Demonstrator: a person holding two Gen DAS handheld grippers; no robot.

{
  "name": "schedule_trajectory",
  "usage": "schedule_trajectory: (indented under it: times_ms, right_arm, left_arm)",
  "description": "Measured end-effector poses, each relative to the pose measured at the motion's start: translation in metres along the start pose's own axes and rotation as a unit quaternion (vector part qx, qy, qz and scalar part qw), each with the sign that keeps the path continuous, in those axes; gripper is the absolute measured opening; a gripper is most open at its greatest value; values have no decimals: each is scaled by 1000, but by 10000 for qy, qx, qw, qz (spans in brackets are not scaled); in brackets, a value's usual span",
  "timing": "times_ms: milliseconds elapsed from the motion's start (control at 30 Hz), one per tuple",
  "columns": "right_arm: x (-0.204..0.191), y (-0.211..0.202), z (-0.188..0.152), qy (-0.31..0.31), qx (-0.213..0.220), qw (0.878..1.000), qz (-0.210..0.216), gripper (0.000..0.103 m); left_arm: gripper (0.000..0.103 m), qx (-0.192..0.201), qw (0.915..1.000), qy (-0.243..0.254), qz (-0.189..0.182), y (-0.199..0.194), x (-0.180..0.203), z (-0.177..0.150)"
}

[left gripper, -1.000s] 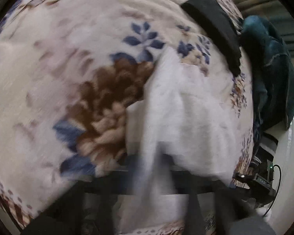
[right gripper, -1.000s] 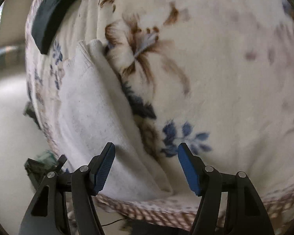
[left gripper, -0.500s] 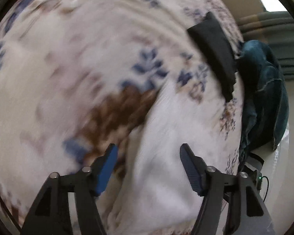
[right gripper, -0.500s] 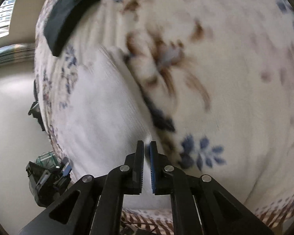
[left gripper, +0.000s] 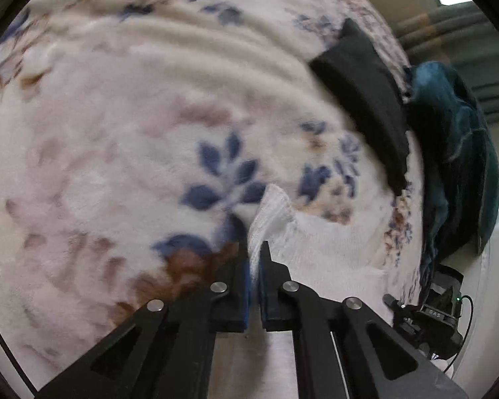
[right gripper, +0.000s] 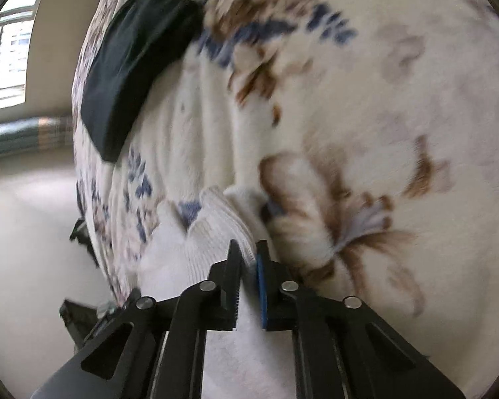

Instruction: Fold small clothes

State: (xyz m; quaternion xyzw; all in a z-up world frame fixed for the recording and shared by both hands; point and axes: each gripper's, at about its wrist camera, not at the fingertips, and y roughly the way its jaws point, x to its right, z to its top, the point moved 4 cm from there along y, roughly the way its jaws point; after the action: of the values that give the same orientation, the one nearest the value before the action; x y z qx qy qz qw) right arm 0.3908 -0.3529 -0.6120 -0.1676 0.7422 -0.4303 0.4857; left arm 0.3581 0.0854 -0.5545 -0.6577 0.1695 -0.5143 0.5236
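Observation:
A small white knitted garment (left gripper: 319,249) lies on a floral blanket (left gripper: 116,133). My left gripper (left gripper: 254,256) is shut on one edge of the white garment, which bunches up between the fingers. In the right wrist view my right gripper (right gripper: 248,259) is shut on another ribbed edge of the white garment (right gripper: 213,232). Both pinched edges are raised a little off the blanket. The lower part of the garment is hidden behind the gripper bodies.
A folded black cloth (left gripper: 366,99) lies farther back on the blanket; it also shows in the right wrist view (right gripper: 133,63). A dark teal garment (left gripper: 455,166) is heaped at the bed's right edge. A black device with cable (left gripper: 432,319) sits beside the bed.
The left gripper went from open over the white garment to shut on its edge. The right gripper, shut half a second ago, has moved forward along the garment and grips its ribbed edge.

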Motion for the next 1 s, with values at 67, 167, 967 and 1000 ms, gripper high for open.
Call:
schedule_trajectory:
  times_ms: [67,167,967,1000]
  right_arm:
    - [7,-1,4,89,139,9997,-160,4]
    - [8,11,6,115,-140,9994,-280,4]
    - [68,-33,-106,-42,-934,9953,-257,4]
    - [65,-27,-105,16,-953,9950,-312,4]
  left_arm:
    - [3,-210,9997,-120,54,10,-12,-7]
    - [7,-320,9993,-203,56,8,-13,-13]
    - [10,-477,9877,-1343,-650,-40,-65,-140]
    - [11,-502,9881,-1253,-744,-44,-63,-137]
